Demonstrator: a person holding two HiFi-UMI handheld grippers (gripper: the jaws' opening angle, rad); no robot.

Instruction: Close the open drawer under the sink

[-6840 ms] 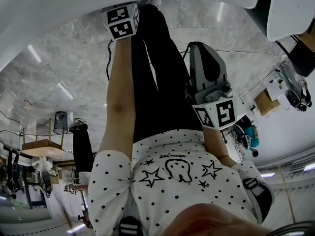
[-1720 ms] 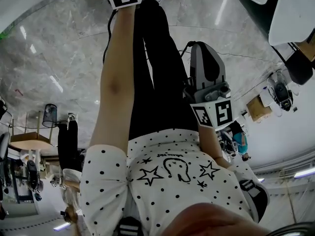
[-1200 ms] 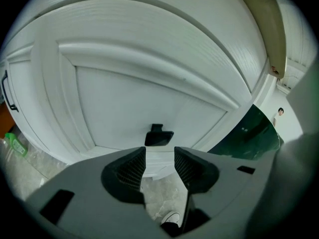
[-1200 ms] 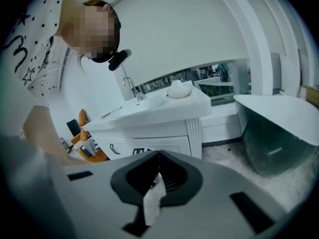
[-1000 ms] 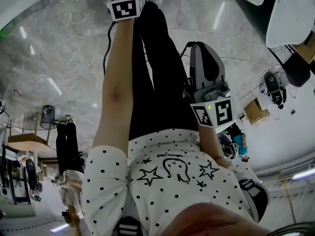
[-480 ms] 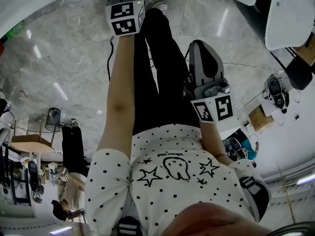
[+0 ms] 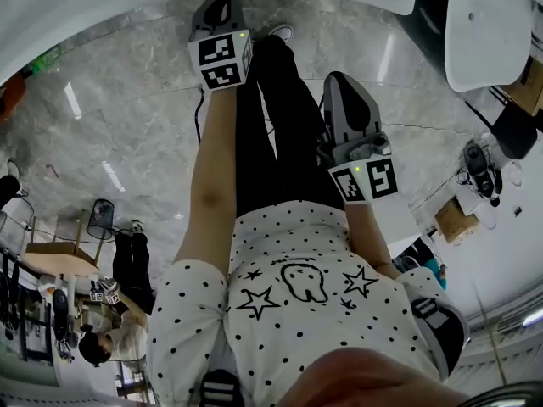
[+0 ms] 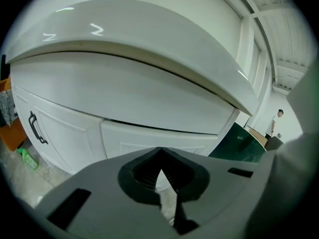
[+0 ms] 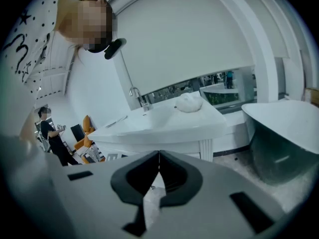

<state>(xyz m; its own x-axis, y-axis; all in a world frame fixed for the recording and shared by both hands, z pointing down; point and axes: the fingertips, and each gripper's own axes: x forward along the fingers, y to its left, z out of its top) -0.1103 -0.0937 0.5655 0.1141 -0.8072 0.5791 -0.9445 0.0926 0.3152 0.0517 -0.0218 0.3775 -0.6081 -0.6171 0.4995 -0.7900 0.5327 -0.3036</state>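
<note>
The left gripper view faces a white vanity: a curved white sink top [image 8: 124,31] with a broad white drawer front [image 8: 149,96] under it. Below that are cabinet doors [image 8: 149,143], one with a black handle [image 8: 36,128]. I cannot tell how far the drawer stands out. My left gripper [image 8: 160,153] hangs in the air short of the cabinet; its jaws have just been closing and now meet with nothing between them. My right gripper [image 9: 159,156] is shut and empty too. In the head view both marker cubes [image 7: 222,58] [image 7: 366,179] float above my legs.
The right gripper view looks across the room at another white basin counter [image 9: 164,126] with a tap [image 9: 142,101] and a white cloth [image 9: 188,102]. A dark green bathtub [image 9: 281,133] stands to the right, a person [image 9: 52,133] far left. Grey marble floor [image 7: 127,125] lies below.
The left gripper has risen toward my head; its cube sits lower in the head view and its body now shows. The right gripper has lifted a little.
</note>
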